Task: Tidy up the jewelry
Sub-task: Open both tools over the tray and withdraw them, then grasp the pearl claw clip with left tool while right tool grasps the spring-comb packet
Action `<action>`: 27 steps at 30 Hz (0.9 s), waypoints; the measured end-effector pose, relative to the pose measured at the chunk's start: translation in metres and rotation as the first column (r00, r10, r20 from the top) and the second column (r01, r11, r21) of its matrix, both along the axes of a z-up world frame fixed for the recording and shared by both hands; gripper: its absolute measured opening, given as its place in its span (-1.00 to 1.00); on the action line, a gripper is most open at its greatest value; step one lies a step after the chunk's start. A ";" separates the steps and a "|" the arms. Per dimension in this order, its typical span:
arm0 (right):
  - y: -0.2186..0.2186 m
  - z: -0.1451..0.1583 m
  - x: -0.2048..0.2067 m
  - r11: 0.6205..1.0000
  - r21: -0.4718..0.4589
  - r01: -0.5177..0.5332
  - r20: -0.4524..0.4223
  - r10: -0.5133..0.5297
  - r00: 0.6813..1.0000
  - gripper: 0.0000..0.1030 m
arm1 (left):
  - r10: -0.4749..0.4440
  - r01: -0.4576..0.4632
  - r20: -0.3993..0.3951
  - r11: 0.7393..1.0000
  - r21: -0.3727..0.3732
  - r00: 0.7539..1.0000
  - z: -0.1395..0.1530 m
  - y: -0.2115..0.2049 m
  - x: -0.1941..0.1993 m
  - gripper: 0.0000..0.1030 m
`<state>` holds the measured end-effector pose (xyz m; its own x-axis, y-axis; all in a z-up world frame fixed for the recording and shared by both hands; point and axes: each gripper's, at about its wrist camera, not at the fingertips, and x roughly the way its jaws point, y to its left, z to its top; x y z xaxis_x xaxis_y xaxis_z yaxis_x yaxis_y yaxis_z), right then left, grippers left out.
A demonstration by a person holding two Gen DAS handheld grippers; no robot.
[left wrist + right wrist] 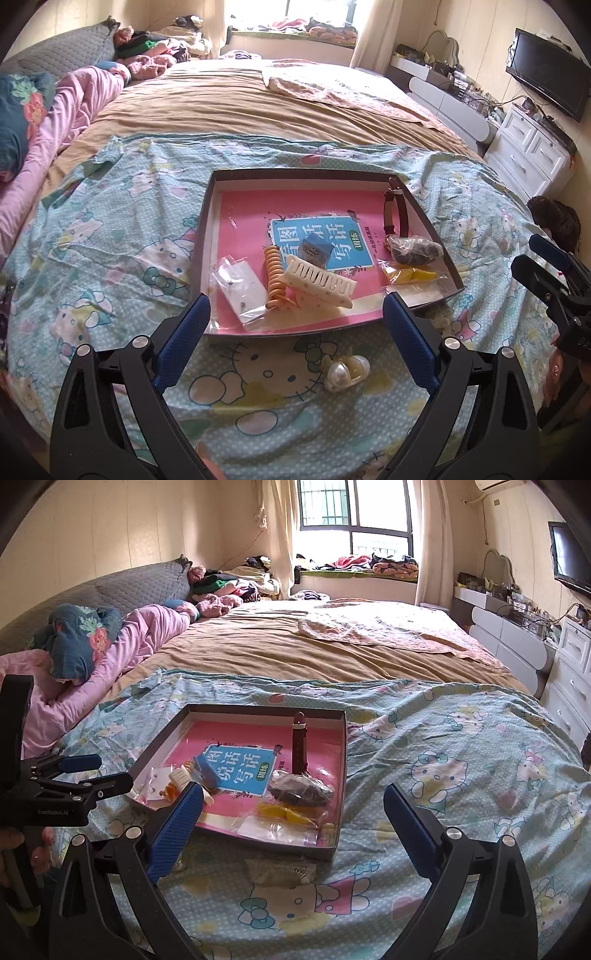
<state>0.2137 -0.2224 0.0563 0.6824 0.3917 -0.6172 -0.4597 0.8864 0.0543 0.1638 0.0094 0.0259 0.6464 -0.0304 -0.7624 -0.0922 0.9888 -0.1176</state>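
A shallow dark box [202,236] [341,746] with a pink book inside lies on the Hello Kitty sheet. It holds a cream hair claw [319,286], an orange spiral tie [274,271], a bagged earring card [240,291], a brown watch [397,210] [300,744], a dark bagged item [415,250] [301,790] and a yellow bagged item [412,275] [290,814]. A pearl hair clip [345,371] lies on the sheet before the box. A small clear packet [280,873] lies before the box. My left gripper [295,332] is open above the clip. My right gripper [293,821] is open and empty.
A tan blanket [258,103] covers the bed beyond. Pink bedding and pillows [55,122] lie at the left. White drawers [528,147] and a wall TV [546,74] stand at the right. The right gripper also shows in the left wrist view [546,273].
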 end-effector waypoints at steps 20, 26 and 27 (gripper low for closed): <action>0.002 -0.040 -0.025 0.996 -0.075 -0.042 -0.072 0.036 0.997 0.89 | 0.001 -0.002 -0.074 1.000 -0.012 0.997 -0.034 0.000 -0.029 0.79; 0.000 -0.064 -0.024 0.992 -0.115 -0.047 -0.113 0.034 0.993 0.89 | -0.034 0.024 -0.139 0.997 -0.071 0.990 -0.059 -0.011 -0.024 0.79; 0.000 -0.069 -0.023 0.991 -0.123 -0.048 -0.121 0.033 0.992 0.89 | -0.043 0.032 -0.148 0.996 -0.081 0.988 -0.063 -0.014 -0.023 0.79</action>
<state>0.1906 -0.2224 -0.0127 0.5869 0.3319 -0.7385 -0.4919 0.8706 0.0003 0.1413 -0.0044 -0.0375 0.5230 -0.1160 -0.8444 -0.0775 0.9801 -0.1826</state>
